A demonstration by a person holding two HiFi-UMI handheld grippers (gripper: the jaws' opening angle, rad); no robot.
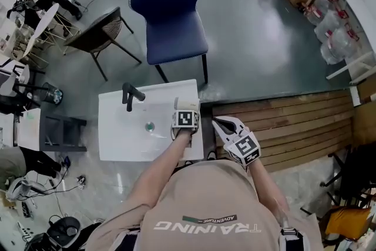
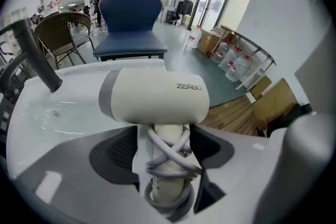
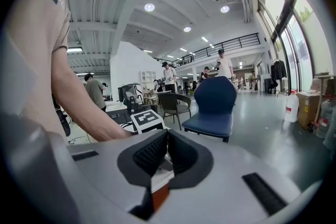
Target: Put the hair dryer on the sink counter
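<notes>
hair dryer (image 2: 155, 97): one, on sink counter (image 1: 117, 141) | left fingers (image 2: 116, 153) apart | right fingers (image 3: 151, 153) together

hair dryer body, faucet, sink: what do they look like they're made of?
Hair dryer: likely matte plastic, off-white with a grey end band; soft even sheen, printed logo.
Faucet: dark matte finish, probably coated metal; the look leaves it open.
Sink: glossy white, ceramic or similar; light reflects off the smooth basin.

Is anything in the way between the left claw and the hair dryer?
No, nothing visible. The handle of the hair dryer stands right between the open jaws of the left claw, over the sink counter.
</notes>
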